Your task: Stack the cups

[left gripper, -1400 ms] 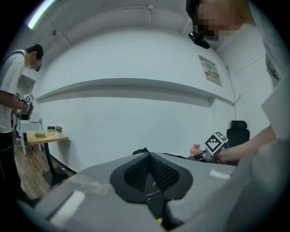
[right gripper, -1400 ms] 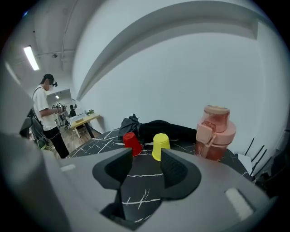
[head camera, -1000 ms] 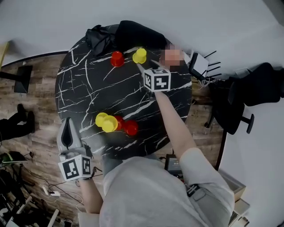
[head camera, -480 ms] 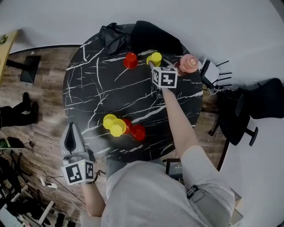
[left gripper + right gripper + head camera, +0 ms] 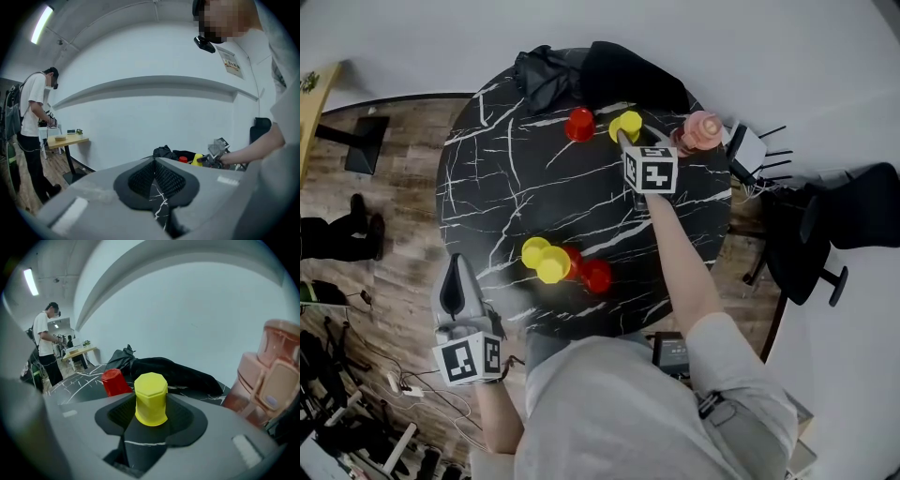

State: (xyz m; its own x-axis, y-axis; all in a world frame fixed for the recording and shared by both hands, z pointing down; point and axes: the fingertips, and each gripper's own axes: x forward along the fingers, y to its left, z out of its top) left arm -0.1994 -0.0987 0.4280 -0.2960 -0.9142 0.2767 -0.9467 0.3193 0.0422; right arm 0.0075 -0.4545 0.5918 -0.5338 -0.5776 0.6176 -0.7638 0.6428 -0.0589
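An upside-down yellow cup (image 5: 628, 124) (image 5: 151, 398) stands at the far side of the black marble table (image 5: 506, 187), with an upside-down red cup (image 5: 579, 124) (image 5: 112, 381) to its left. My right gripper (image 5: 623, 141) (image 5: 151, 416) reaches around the yellow cup; its jaws are closing with the cup between them, and small gaps still show at the pads. Near the front of the table two yellow cups (image 5: 545, 259) and two red cups (image 5: 597, 276) lie in a cluster. My left gripper (image 5: 455, 289) (image 5: 153, 161) is shut and empty, off the table's near-left edge.
A pink bottle (image 5: 701, 131) (image 5: 267, 376) stands just right of the yellow cup. Black cloth (image 5: 600, 75) (image 5: 164, 369) is piled along the table's far edge. A black office chair (image 5: 825, 216) is at the right. A person (image 5: 35, 122) stands by a desk far left.
My right gripper has moved forward until the far yellow cup sits between its jaws. The left gripper has stayed where it was.
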